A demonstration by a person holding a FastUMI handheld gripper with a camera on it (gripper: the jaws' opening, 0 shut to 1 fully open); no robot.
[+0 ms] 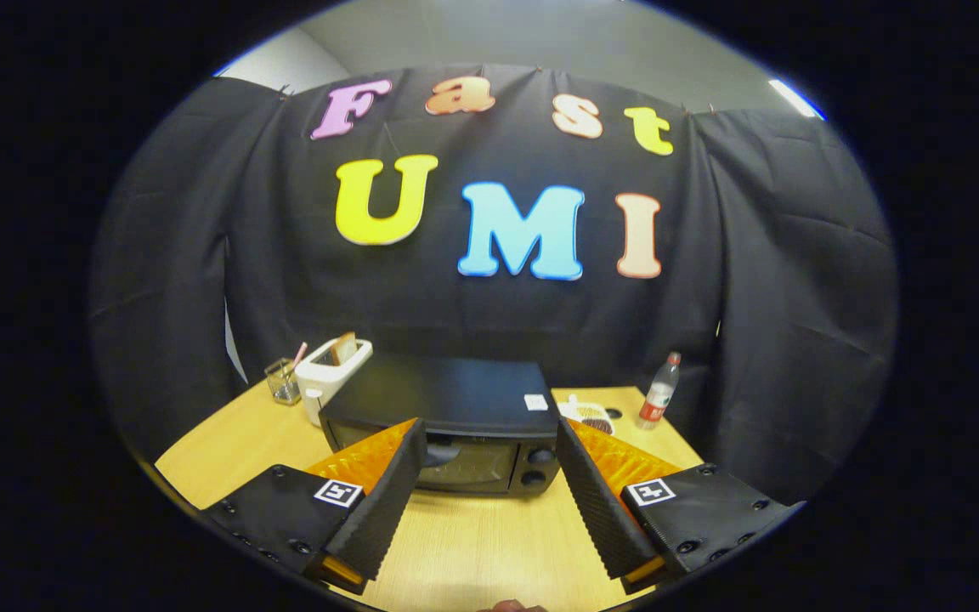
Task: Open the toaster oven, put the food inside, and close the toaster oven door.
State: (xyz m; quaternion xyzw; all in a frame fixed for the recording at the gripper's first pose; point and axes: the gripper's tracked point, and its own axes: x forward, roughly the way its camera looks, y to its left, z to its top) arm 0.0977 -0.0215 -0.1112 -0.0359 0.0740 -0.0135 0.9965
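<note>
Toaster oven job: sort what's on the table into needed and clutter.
Needed: toaster oven, door shut, beyond the open claw; plate of food beside it.

Clutter: white toaster with bread, glass with a straw, bottle.

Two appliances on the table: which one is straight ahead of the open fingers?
The black toaster oven, door shut, framed between the open gripper fingers. The white toaster with bread stands behind it, off to the left.

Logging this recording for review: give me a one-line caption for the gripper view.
Open gripper faces the closed toaster oven on the wooden table, white toaster and bottle behind.
</note>
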